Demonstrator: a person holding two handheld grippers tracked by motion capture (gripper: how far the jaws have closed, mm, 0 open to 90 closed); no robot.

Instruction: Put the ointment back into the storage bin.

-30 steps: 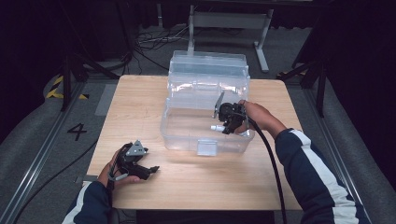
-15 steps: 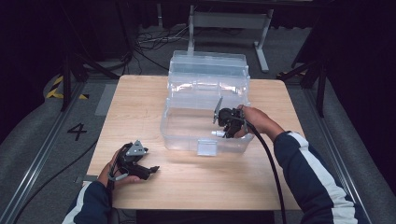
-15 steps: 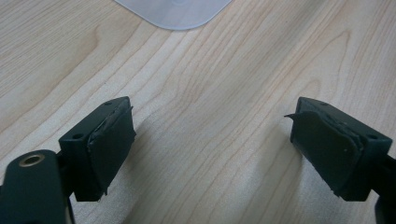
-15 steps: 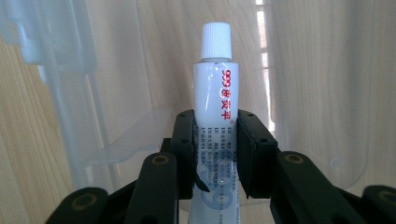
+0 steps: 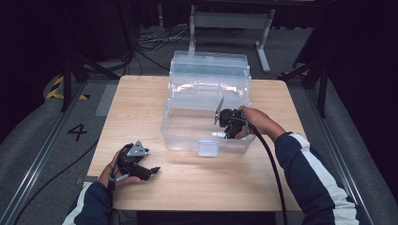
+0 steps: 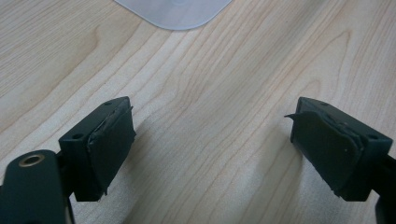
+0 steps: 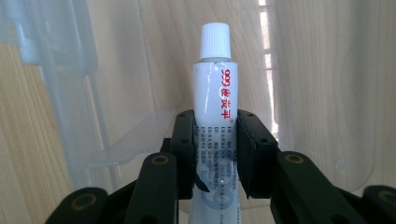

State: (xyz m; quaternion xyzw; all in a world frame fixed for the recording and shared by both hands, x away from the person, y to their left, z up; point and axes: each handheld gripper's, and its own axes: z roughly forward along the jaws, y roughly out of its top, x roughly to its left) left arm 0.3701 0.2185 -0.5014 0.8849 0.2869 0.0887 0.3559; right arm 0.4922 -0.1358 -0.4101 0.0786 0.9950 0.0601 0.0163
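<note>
Clear plastic walls of the storage box (image 5: 206,117) are being entered from above in the high view by the right gripper (image 5: 224,127), while the left gripper (image 5: 149,171) is being rested wide open on the table (image 5: 141,108). In the right gripper view, the white ointment tube (image 7: 215,102) is being clamped between the jaws, cap pointing away; lowering and release inside the box seem to be called for next.

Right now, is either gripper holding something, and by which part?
The right gripper holds a white ointment tube by its lower body, cap pointing away. The left gripper is open, holding nothing.
</note>
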